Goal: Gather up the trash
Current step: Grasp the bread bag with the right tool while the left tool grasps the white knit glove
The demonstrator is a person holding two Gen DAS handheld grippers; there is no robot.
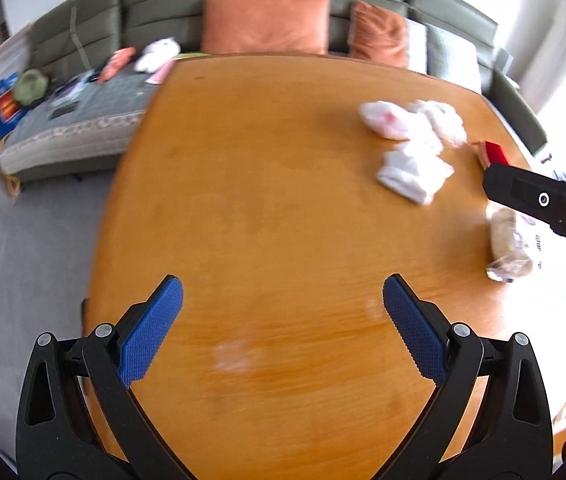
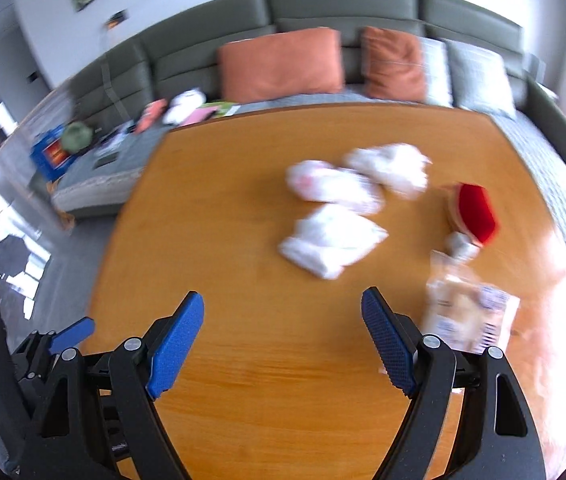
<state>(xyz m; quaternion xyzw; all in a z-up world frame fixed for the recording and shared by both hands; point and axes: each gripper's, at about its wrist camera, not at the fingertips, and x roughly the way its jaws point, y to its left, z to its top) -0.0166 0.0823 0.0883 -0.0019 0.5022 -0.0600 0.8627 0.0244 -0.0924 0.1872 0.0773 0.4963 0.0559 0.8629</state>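
Crumpled white plastic bags (image 1: 413, 148) lie on the far right part of the wooden table (image 1: 263, 200); in the right wrist view they (image 2: 347, 208) sit ahead of the fingers. A red-lidded object (image 2: 477, 212) and a clear food wrapper (image 2: 467, 312) lie to their right; the wrapper also shows in the left wrist view (image 1: 509, 246). My left gripper (image 1: 283, 320) is open and empty over bare table. My right gripper (image 2: 283, 340) is open and empty, short of the bags. Both views are motion-blurred.
A green sofa (image 1: 187, 4) with orange cushions (image 1: 267, 22) runs behind the table, with toys and clutter on its left seat (image 1: 83, 80). Grey floor (image 1: 43, 260) lies left of the table. The right gripper's body (image 1: 543, 200) shows at the right edge of the left wrist view.
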